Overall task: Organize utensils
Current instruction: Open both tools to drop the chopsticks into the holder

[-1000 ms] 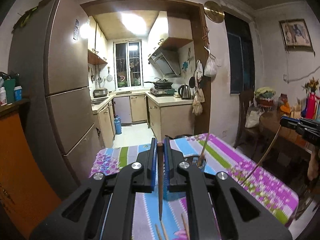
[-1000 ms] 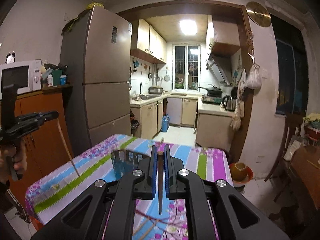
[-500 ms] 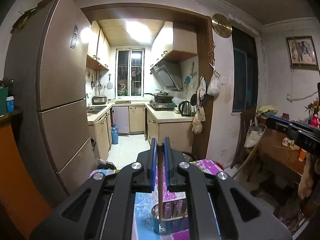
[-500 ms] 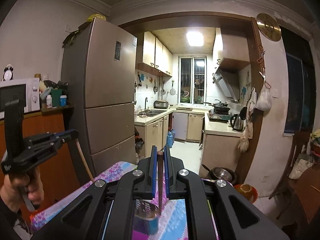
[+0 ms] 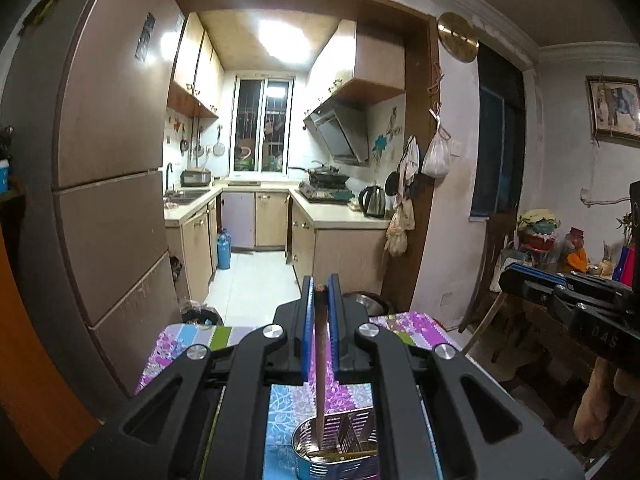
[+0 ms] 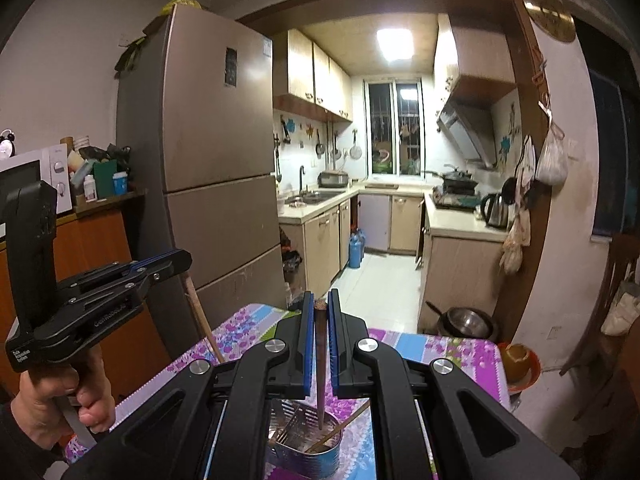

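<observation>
I see black grippers, the left gripper and the right gripper, each with blue-lined jaws on a dark brown chopstick. At lower centre the silvery holder has a blue band. The tablecloth shows purple flowers with blue, green and white stripes. At left, the fridge is bronze-brown and the cabinet is orange.

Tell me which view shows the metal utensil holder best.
The left wrist view: the oval metal utensil holder shows its rim, slotted divider and a chopstick inside. The right wrist view shows the holder too, more hidden by the tongs.
</observation>
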Demonstrator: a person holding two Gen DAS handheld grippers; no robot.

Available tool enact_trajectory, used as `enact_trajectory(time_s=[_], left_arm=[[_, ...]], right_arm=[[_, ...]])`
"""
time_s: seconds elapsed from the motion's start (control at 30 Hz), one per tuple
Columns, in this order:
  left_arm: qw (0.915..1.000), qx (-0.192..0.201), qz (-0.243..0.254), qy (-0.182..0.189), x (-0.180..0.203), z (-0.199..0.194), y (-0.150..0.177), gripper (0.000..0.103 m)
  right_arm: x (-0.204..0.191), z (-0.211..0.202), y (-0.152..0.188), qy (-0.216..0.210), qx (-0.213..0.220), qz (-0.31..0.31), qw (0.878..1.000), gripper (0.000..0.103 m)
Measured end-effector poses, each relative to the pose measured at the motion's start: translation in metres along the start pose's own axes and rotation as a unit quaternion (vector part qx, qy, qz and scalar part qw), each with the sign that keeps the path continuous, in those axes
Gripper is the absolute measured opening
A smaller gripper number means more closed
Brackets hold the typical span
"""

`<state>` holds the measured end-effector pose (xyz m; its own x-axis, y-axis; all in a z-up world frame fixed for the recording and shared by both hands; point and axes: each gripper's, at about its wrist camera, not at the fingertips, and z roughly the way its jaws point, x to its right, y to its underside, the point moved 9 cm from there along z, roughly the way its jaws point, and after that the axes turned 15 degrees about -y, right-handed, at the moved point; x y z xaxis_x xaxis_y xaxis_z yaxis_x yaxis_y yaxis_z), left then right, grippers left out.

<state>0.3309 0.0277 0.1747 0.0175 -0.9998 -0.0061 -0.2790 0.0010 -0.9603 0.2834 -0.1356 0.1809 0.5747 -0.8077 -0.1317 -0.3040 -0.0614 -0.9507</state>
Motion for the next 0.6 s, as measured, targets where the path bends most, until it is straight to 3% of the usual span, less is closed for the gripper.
enact_trajectory(time_s=[0.27,0.33,0.4,0.47,0.6], left_arm=[[0.9997,-0.019,0.01,-0.008,0.0,0.02,0.015,0.006],[0.9996,-0.024,0.013,-0.011,0.0,0.023,0.016,0.013],[0.9995,-0.021,0.015,-0.02,-0.003,0.022,0.016,0.036],[0.9994,-0.015,0.017,-0.027,-0.005,0.02,0.014,0.042],[0.9993,-0.004,0.021,-0.029,-0.014,-0.001,0.017,0.042]], right_arm=[[0.013,0.016,0.019,-0.002,-0.017,0.019,1.0,0.008],[0.015,0.017,0.021,-0.001,-0.017,0.023,1.0,0.008],[0.018,0.016,0.021,0.001,-0.015,0.026,1.0,0.008],[0.018,0.012,0.019,0.003,-0.011,0.026,1.0,0.01],[0.017,-0.012,0.011,0.003,0.016,0.027,1.0,0.012]])
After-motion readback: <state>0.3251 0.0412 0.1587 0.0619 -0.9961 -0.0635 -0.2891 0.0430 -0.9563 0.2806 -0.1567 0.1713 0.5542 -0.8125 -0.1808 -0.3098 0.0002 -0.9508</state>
